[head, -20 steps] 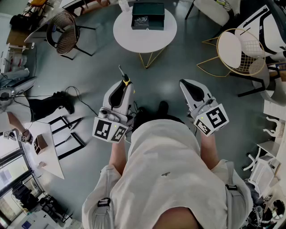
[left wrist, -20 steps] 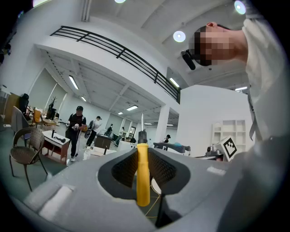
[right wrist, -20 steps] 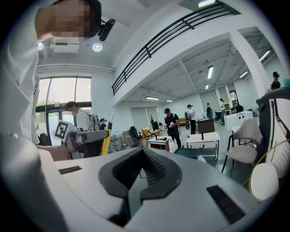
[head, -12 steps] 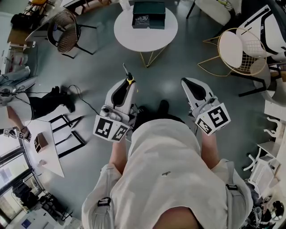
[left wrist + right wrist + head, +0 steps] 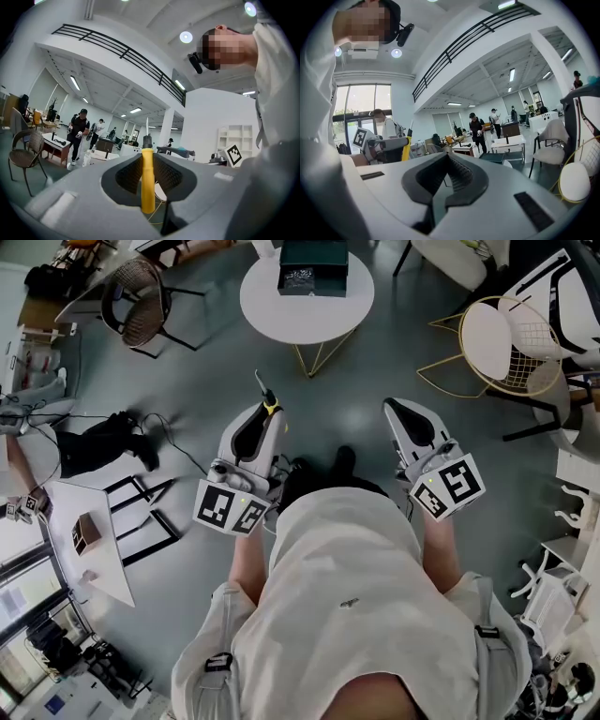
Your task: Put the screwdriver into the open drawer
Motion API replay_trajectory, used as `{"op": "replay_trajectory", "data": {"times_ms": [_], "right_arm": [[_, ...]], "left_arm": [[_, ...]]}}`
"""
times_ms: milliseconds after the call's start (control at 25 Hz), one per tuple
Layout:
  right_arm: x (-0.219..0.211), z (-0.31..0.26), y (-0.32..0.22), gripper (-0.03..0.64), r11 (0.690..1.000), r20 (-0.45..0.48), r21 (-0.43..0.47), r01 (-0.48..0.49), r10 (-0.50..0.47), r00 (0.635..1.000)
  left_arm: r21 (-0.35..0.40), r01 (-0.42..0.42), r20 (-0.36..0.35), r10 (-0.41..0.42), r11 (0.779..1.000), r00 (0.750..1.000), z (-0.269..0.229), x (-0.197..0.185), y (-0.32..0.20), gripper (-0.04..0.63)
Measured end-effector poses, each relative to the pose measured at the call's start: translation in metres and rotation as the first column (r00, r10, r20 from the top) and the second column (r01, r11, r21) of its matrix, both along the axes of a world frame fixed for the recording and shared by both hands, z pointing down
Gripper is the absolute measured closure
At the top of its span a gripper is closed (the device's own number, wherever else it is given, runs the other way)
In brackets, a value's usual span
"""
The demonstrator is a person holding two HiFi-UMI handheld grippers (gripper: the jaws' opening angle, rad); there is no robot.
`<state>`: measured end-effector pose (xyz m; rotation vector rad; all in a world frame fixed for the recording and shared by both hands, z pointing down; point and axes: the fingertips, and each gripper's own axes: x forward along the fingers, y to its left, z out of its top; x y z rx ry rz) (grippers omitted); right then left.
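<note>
My left gripper [image 5: 264, 412] is shut on the screwdriver [image 5: 266, 401]. Its yellow handle [image 5: 147, 180] stands clamped between the pads, and the black collar and metal shaft poke forward past the fingertips. My right gripper [image 5: 396, 407] is held level beside it, shut with nothing in it; in the right gripper view [image 5: 448, 155] its ridged pads meet. Straight ahead, across the grey floor, is a round white table [image 5: 281, 310]. On it sits the dark green drawer box [image 5: 313, 254] with its drawer [image 5: 307, 277] pulled out toward me.
A gold wire chair [image 5: 502, 343] stands to the right of the table and a dark wire chair [image 5: 139, 298] to its left. A black bag [image 5: 94, 444] and cables lie on the floor at left, by a white desk [image 5: 94, 549]. People stand far off.
Both grippers keep nearly the same pose, with the screwdriver still clamped in the left one. The floor scene has drifted slightly, and the table now sits a little closer to the top edge.
</note>
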<state>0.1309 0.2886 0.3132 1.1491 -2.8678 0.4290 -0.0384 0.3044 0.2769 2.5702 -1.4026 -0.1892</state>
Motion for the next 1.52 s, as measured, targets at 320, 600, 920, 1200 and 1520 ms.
{"op": "replay_trajectory", "data": {"times_ms": [320, 600, 920, 1200, 1520], "right_arm": [[0.001, 0.009, 0.009, 0.611, 1.0, -0.005, -0.03, 0.001, -0.001, 1.0], [-0.014, 0.024, 0.011, 0.611, 0.996, -0.001, -0.083, 0.011, -0.011, 1.0], [-0.037, 0.023, -0.003, 0.611, 0.995, 0.002, -0.099, -0.01, 0.01, 1.0], [-0.061, 0.006, -0.034, 0.611, 0.997, -0.022, -0.071, -0.043, 0.041, 0.999], [-0.104, -0.008, -0.073, 0.611, 0.994, -0.041, -0.045, -0.098, 0.096, 0.995]], "left_arm": [[-0.013, 0.019, 0.015, -0.019, 1.0, 1.0, 0.003, -0.003, 0.011, 0.515], [-0.053, 0.058, 0.02, -0.057, 0.997, 0.998, 0.013, -0.025, 0.016, 0.515], [-0.048, 0.043, 0.018, -0.042, 0.998, 0.999, 0.013, -0.05, 0.0, 0.515], [-0.036, 0.013, -0.004, -0.013, 0.999, 1.0, 0.008, -0.077, -0.035, 0.515], [-0.016, -0.052, -0.018, 0.052, 0.999, 0.999, 0.004, -0.117, -0.087, 0.515]]}}
